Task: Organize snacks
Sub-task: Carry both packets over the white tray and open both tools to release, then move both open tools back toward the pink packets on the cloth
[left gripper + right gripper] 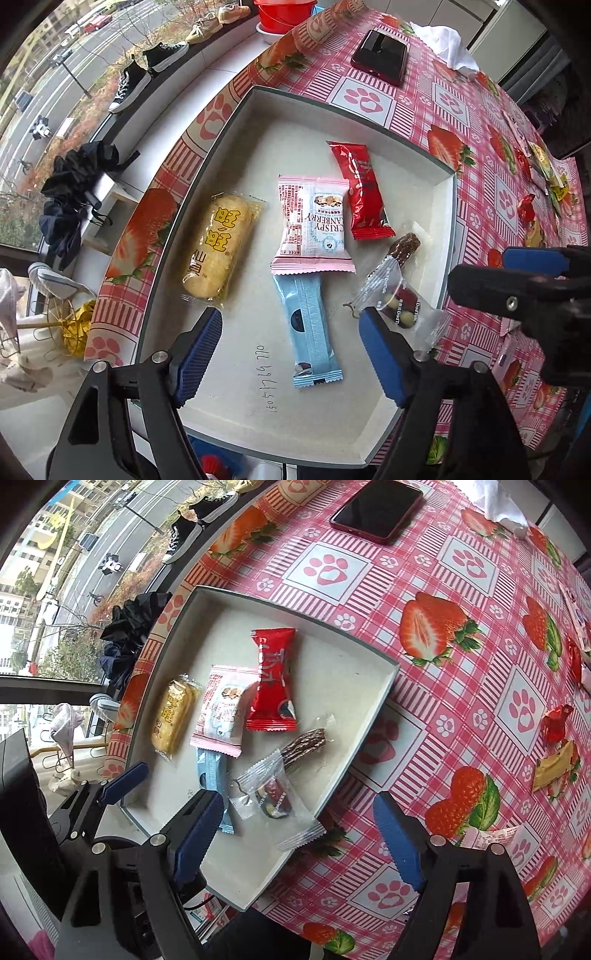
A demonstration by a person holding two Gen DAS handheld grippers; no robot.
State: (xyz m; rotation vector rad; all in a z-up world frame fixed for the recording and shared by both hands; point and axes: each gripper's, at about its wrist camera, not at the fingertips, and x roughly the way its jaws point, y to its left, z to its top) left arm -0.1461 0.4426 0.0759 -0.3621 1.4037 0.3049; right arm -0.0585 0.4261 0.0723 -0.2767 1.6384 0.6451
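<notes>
Your tray [225, 122] at frame centre holds six snacks, left to right: yellow [216, 245], pink [314, 225], blue [314, 325], red [364, 192], clear [400, 310], brown [406, 247]. Both grippers [291, 354] [299, 838] gape, empty. Only your right view shows one phone [376, 507] whole.

A strawberry-print tablecloth [476, 122] covers the table beside a daylit window [55, 74], shoes [147, 70] lining its sill.

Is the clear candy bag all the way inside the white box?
Not quite. The clear candy bag lies mostly in the white box, but one corner pokes out over the box's edge above the tablecloth.
</notes>
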